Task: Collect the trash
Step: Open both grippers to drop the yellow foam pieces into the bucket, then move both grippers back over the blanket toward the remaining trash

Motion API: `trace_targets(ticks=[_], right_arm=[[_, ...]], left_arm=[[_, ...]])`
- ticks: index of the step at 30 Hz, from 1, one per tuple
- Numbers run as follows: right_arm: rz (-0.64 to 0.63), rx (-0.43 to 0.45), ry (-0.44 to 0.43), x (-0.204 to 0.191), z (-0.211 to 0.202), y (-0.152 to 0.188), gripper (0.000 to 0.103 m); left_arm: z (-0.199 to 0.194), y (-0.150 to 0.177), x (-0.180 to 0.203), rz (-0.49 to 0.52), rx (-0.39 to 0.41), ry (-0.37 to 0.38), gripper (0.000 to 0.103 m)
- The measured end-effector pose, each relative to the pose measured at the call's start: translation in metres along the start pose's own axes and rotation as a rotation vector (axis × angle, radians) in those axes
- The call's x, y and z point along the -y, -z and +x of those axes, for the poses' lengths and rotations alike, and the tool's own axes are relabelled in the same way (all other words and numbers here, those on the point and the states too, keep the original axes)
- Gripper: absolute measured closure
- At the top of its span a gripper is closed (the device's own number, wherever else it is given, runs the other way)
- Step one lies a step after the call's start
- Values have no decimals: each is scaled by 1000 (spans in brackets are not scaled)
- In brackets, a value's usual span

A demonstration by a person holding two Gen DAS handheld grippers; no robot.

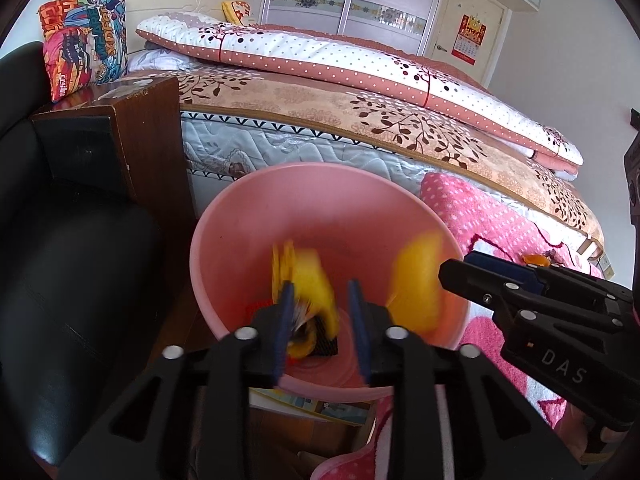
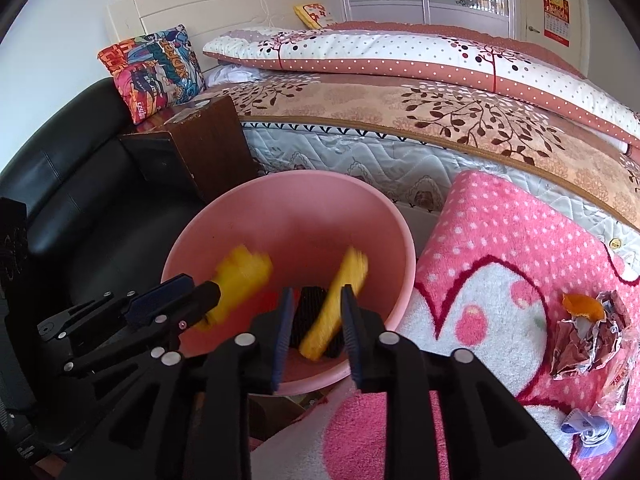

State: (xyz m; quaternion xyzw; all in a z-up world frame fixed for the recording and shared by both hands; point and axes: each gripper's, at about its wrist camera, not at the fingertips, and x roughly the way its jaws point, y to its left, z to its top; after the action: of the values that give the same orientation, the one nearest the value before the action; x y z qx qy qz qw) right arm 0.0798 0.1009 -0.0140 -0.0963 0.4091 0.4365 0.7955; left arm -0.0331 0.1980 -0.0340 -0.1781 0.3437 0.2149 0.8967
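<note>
Both hand-held grippers hang above the pink bin (image 1: 248, 216), which stands on the floor between the bedside cabinet (image 1: 132, 136) and the pink rug (image 2: 500, 240). The left hand-held gripper (image 1: 320, 320) has its jaws parted with nothing pressed between the pads; a blurred yellow piece (image 1: 308, 280) is falling just beyond them, inside the bin. The right hand-held gripper (image 2: 314, 328) is likewise open and empty, with a second yellow piece (image 2: 336, 304) smeared by motion beyond its fingers, over a dark mesh scrap (image 2: 310, 300) on the bin's bottom. Both pieces look set to land inside, so this drop seems nearly complete. More trash is left: an orange peel (image 2: 582, 306) and a crumpled wrapper (image 2: 580, 340) lie near the rug's right edge, with a small bluish scrap (image 2: 588, 432) toward its near right corner. The likely trouble is ahead: the crumpled wrapper is loose and springy and could slip from a shallow pinch, and the jaws may snag the rug's pile. A gripper swinging away could also nudge the bin's rim and tip it.
</note>
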Motion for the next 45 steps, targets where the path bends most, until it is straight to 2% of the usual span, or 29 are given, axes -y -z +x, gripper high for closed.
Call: trace_targets(ticks=[15,27,36,40,44,45], right_arm=[[22,71,-2,11,-32,13,71],[73,133,27,27,-70,35,71],[90,126,30,37,-81,62,71],[104,145,64,47,-93,73,71],[158,182,138,71,-114,87,71],[178,188,158,79,-119,92,66]], left_arm=[[-8,-1,8,14,22,20,71],[-22,0,36,74,64,32,71],[-26,5,55,106,69,3,71],[-27,7,63,106,72,12,71],[-28,8,70,108,79,37,71],[-27,9,73,108,79,49,71]])
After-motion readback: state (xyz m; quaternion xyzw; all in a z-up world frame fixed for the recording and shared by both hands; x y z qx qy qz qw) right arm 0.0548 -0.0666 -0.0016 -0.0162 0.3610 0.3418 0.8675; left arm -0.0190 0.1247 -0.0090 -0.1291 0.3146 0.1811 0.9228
